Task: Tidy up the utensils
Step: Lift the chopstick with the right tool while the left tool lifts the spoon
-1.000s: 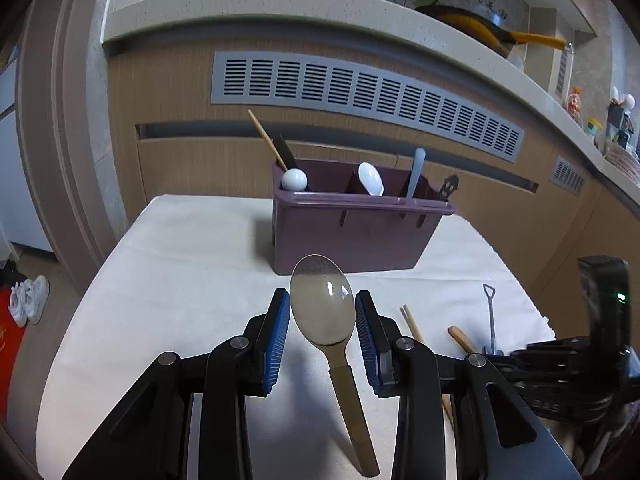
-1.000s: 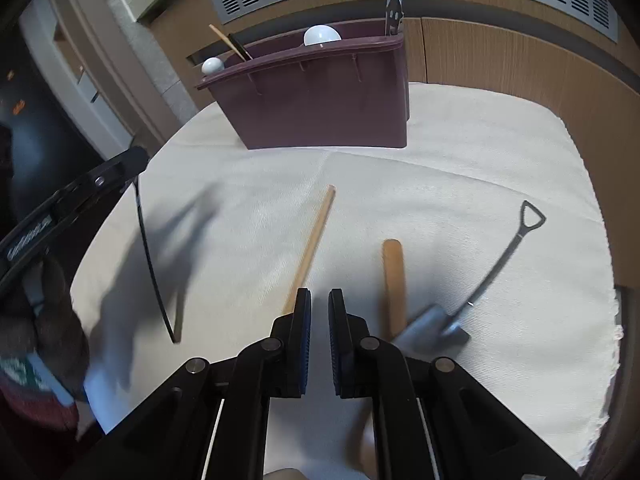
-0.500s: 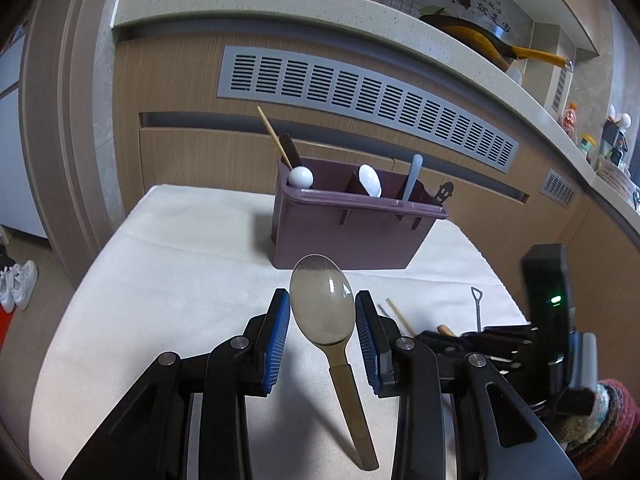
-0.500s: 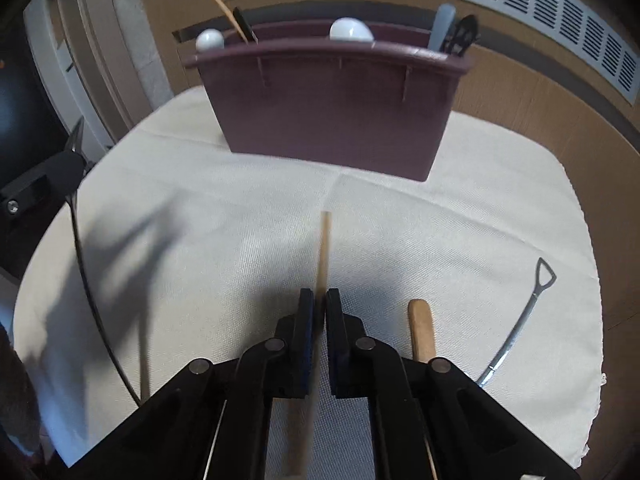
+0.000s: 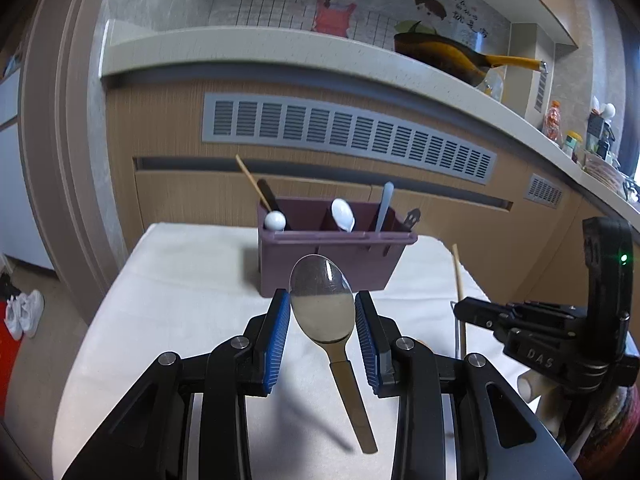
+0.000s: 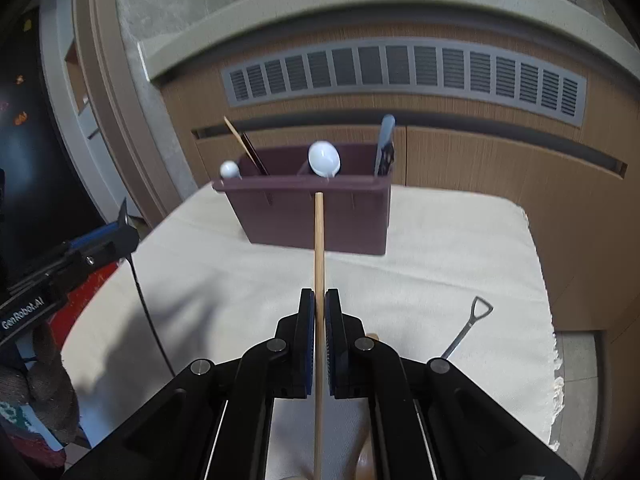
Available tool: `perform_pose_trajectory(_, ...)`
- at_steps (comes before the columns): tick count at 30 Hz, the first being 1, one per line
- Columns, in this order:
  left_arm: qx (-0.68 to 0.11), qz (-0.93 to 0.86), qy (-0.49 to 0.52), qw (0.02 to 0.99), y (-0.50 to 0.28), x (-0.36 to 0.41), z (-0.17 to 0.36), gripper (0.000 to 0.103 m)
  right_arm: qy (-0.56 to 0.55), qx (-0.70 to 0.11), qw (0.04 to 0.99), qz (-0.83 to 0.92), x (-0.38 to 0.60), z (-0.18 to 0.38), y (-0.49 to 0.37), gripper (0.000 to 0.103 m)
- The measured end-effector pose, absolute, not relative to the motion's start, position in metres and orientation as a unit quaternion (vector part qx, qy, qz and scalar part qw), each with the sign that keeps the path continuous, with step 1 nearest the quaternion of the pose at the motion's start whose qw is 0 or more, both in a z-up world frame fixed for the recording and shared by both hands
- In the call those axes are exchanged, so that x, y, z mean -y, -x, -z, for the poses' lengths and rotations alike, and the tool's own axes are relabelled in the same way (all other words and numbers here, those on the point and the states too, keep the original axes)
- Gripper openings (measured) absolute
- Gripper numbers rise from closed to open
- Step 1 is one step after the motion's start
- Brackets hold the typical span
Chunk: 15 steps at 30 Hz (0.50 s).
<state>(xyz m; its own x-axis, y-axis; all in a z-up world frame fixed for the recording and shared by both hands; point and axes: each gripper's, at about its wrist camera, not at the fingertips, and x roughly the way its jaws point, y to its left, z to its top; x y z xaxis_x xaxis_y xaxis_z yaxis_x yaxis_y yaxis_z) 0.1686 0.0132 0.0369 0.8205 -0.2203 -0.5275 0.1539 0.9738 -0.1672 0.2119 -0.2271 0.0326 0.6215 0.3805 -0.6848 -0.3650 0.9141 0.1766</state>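
One spoon (image 5: 322, 307) clamped in left tool (image 5: 322, 334), one chopstick (image 6: 319, 248) in right tool (image 6: 319, 336) (three-compartment caddy (image 6: 304, 212) beyond).

Wood cabinets (image 5: 168, 128) with a grey vent (image 5: 344, 136) ran under a pale counter (image 5: 280, 46); cartoon wall tiles (image 5: 336, 0) at twelve o'clock; shoes (image 5: 24, 312) at nine.

Left gripper (image 5: 322, 330): black angular linkage arms, silver pivot screws behind blue ribbed pads (image 5: 280, 336). Right gripper (image 6: 319, 336): same black frame, silver screws, dark blue pads; side body lettered "DAS", green indicator lamp above.
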Motion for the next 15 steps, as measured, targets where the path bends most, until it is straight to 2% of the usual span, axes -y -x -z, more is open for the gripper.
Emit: perform_pose_trajectory(15, -0.274, 0.088, 0.057, 0.956, -0.175, -0.015, -0.046, 0.034, -0.027, -0.354, 0.912, -0.206, 0.239, -0.052, -0.214, 0.005)
